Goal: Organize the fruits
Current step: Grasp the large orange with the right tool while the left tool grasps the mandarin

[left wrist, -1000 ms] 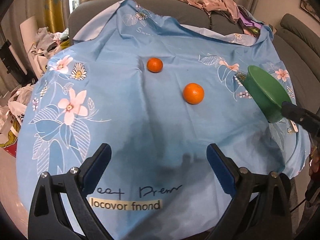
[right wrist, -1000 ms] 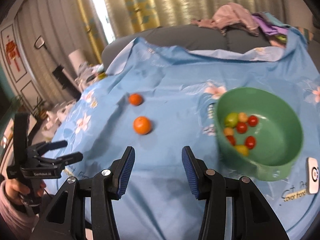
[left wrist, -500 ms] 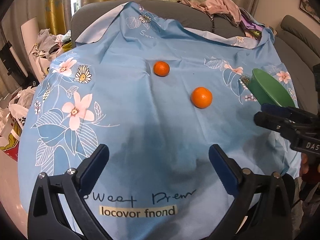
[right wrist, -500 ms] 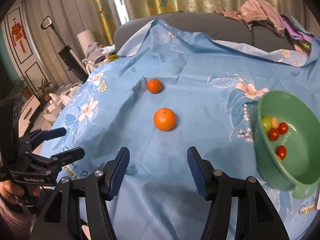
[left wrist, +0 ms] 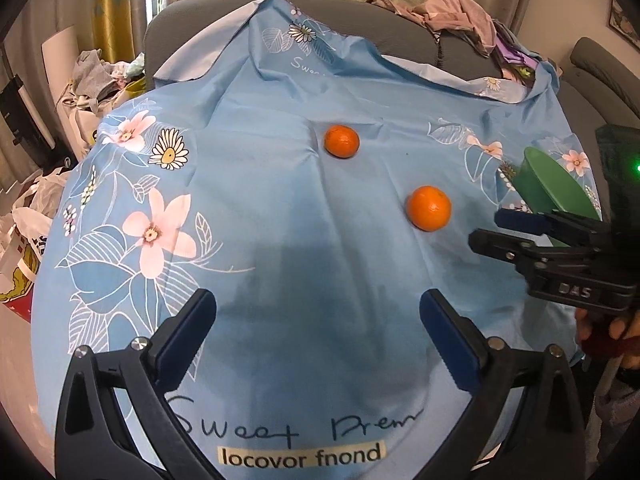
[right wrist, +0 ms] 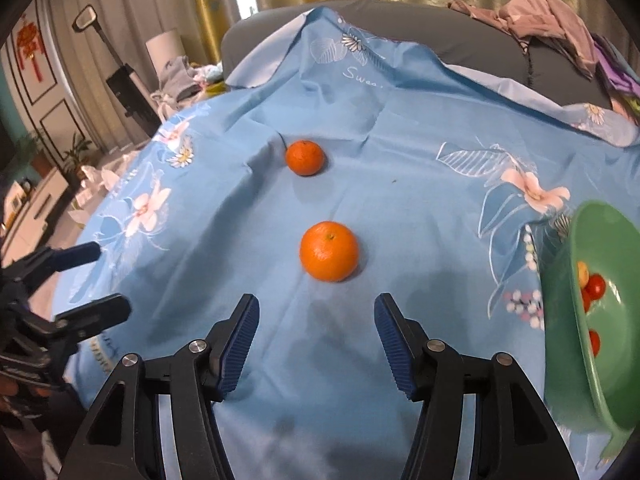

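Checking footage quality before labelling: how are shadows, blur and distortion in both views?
Left wrist view: a broad dark shadow on the blue tablecloth, curved fisheye edges, fairly sharp. Right wrist view: the green bowl stretches at the edge, slightly soft; the nearer orange is crisp.

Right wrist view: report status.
Right gripper open, empty. Left gripper open, empty. Near orange ahead on cloth, untouched. Path clear; green bowl at right.

Matt, creased floral cloth [right wrist: 420, 208] carries two dimpled, faintly glossy oranges [right wrist: 329, 251] beside a smooth plastic bowl [right wrist: 560, 320].

Blue cloth [left wrist: 280, 220]: "Sweet Prem", "locovor fnond"; right hand-held gripper [left wrist: 486, 226] body: "DAS".
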`<state>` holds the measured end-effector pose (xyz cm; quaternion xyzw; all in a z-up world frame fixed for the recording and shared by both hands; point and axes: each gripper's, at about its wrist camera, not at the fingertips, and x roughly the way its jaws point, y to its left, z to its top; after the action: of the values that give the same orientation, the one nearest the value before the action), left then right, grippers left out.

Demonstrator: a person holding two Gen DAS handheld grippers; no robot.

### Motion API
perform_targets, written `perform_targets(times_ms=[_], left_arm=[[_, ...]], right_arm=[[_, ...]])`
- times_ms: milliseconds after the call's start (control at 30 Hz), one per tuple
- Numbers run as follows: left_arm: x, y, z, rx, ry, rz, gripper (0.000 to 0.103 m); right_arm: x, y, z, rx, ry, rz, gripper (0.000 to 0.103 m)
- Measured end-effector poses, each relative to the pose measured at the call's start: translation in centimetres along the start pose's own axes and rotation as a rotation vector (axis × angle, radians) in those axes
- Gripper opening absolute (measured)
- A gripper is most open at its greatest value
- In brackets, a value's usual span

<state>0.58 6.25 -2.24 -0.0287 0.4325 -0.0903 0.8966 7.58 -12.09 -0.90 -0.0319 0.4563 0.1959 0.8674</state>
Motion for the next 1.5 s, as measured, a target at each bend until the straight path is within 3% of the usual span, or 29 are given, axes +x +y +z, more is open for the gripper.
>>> perform_targets(times_ms=[333, 600, 733, 1100, 1500], left_arm=[[1.5, 0.5, 1.4, -0.003, 0.015, -0.031, 0.102], [2.8, 0.8, 2.2, -0.010, 0.029, -0.040, 0.102], [3.4, 0.7, 2.6, -0.002, 0.034, -0.037, 0.102], [4.3, -0.5, 4.0, 0.033, 0.026, -0.014, 0.102], [5.9, -2.2, 6.5, 0.085, 0.000, -0.003, 0.102]], right_arm=[[4.4, -0.3, 2.6, -0.067, 0.046, -0.023, 0.060], [6.2, -0.7, 3.1, -0.078, 0.076, 0.020, 0.060], [6.7, -1.0, 3.0, -0.070, 0.092, 0.046, 0.048], [6.3, -2.5, 3.4, -0.003, 0.059, 0.089, 0.047], [4.3, -5.3, 4.2, 0.083, -0.017, 0.079, 0.047]])
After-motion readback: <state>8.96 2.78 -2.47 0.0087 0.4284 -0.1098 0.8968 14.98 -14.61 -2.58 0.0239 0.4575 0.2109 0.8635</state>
